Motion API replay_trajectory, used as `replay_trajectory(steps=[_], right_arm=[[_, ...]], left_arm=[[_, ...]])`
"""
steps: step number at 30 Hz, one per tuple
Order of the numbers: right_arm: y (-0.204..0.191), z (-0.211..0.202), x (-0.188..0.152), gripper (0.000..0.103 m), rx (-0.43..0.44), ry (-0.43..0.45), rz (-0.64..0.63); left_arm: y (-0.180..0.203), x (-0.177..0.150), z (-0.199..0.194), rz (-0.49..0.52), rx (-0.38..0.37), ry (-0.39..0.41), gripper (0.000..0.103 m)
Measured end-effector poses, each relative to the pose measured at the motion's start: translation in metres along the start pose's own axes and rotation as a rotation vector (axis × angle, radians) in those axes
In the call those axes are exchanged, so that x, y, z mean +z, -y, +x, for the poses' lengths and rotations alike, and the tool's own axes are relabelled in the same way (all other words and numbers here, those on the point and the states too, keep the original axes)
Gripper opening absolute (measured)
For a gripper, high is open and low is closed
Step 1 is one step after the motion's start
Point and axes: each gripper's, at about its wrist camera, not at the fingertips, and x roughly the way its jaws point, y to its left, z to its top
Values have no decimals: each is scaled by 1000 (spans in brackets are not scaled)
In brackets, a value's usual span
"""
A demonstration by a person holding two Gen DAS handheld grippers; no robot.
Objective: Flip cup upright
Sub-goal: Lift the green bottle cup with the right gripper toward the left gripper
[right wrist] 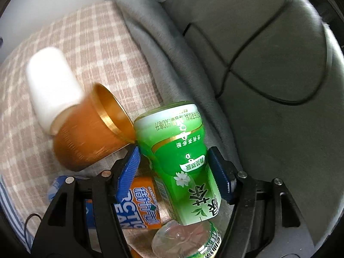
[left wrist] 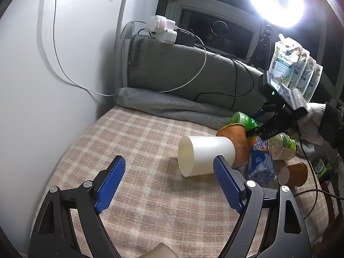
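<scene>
A white cup (left wrist: 204, 155) lies on its side on the checked cloth, mouth toward the left; it also shows in the right wrist view (right wrist: 51, 86). An orange cup with a gold rim (left wrist: 235, 142) lies tilted against its base and shows blurred in the right wrist view (right wrist: 90, 133). My left gripper (left wrist: 169, 182) is open and empty, its right finger just in front of the white cup. My right gripper (right wrist: 174, 172) is open around a green bottle (right wrist: 182, 157), its left fingertip (right wrist: 131, 167) just under the orange cup's rim.
A blue and orange bottle (left wrist: 261, 159), a clear bottle (left wrist: 281, 146) and another brown cup (left wrist: 293, 174) lie at the right. A grey blanket (left wrist: 172, 105) and cushion (left wrist: 182, 71) with cables bound the back. Pouches (left wrist: 288, 64) stand behind. A wall (left wrist: 43, 64) is at left.
</scene>
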Motion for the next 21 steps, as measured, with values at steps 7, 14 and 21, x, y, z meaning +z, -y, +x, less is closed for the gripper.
replay_trajectory(steps=[7, 14, 21], right_arm=[[11, -34, 0, 68, -18, 60, 40], [-8, -77, -3, 68, -59, 120, 27], [-59, -117, -22, 68, -63, 166, -47]], left_arm=[[2, -1, -1, 8, -4, 4, 84], [5, 1, -8, 22, -7, 15, 84], [10, -2, -17, 45, -21, 3, 84]])
